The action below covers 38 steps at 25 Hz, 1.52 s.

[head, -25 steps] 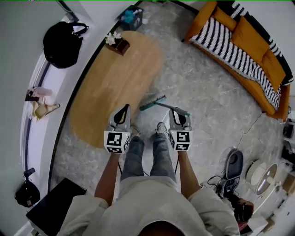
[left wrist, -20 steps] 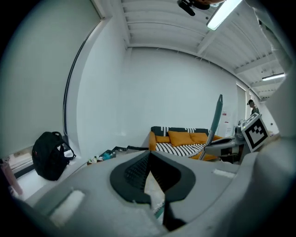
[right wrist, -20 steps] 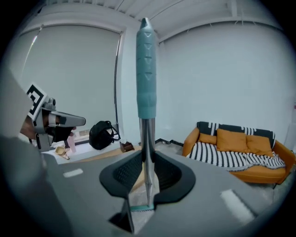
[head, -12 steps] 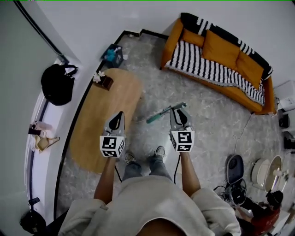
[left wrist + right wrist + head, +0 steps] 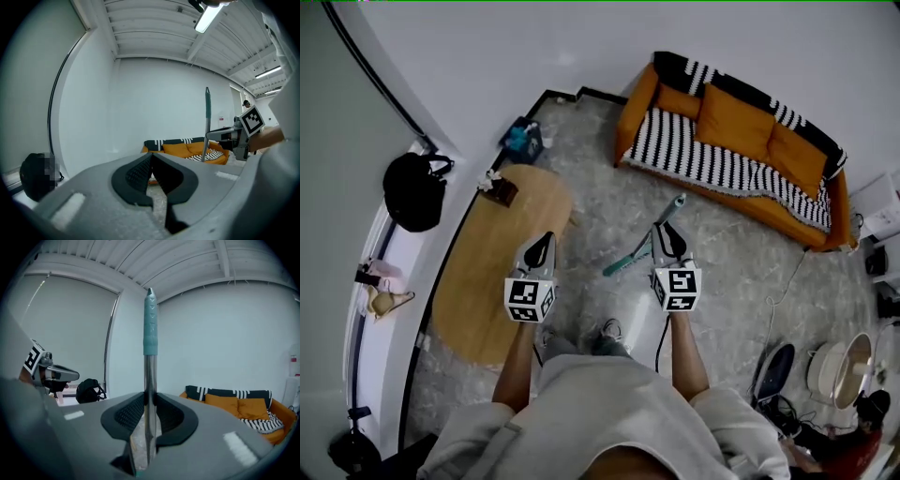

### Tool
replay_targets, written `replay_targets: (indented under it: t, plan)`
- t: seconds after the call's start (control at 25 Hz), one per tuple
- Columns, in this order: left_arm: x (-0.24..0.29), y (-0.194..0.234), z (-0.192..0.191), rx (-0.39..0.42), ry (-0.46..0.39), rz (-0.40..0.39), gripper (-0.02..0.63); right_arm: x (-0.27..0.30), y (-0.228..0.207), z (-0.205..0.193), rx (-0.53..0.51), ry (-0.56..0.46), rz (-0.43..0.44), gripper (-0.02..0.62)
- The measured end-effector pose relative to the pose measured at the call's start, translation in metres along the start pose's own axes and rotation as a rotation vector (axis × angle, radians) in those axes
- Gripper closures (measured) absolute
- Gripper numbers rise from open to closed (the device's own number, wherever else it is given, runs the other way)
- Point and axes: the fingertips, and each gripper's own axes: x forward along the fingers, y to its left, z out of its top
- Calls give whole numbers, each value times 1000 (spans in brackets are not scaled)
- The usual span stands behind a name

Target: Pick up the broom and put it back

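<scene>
Right gripper view has the broom (image 5: 149, 371) standing upright between the pads of the right tongs (image 5: 149, 401), which are clamped on its metal shaft just below the teal grip (image 5: 150, 331). Head view puts the broom to the right of the oval wooden desk (image 5: 492, 272). It slants across the picture there, with its teal brush end (image 5: 617, 267) nearer the desk. Its grip end points away toward the orange striped sofa (image 5: 741, 141), which stands well beyond the desk's right side. The left tongs (image 5: 151, 159) are pressed together with nothing between them, and in the head view they appear at the desk's right edge. A small box with flowers (image 5: 500, 187) sits on the desk's far end. A black bag (image 5: 414, 192) rests on a ledge (image 5: 380, 253) to the desk's left.
</scene>
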Motion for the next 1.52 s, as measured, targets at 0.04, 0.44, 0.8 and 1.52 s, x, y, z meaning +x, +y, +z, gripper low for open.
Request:
replay_targets:
  t: [0.04,0.44,0.8,1.52]
  plan:
    - [3,-3,-1,-4,3,0,611,0,-6,1,-3,-3,0,514]
    - [66,-15,-5,-10,25,-44,611,33,-48,2,-19,10,-18,514]
    - [167,10,10,-49,-5,-52,611,110,-89,12,-42,31,-6,514]
    - [172,149,-3,-156,-2,296,611,280,-35,26,-144,68,266,514]
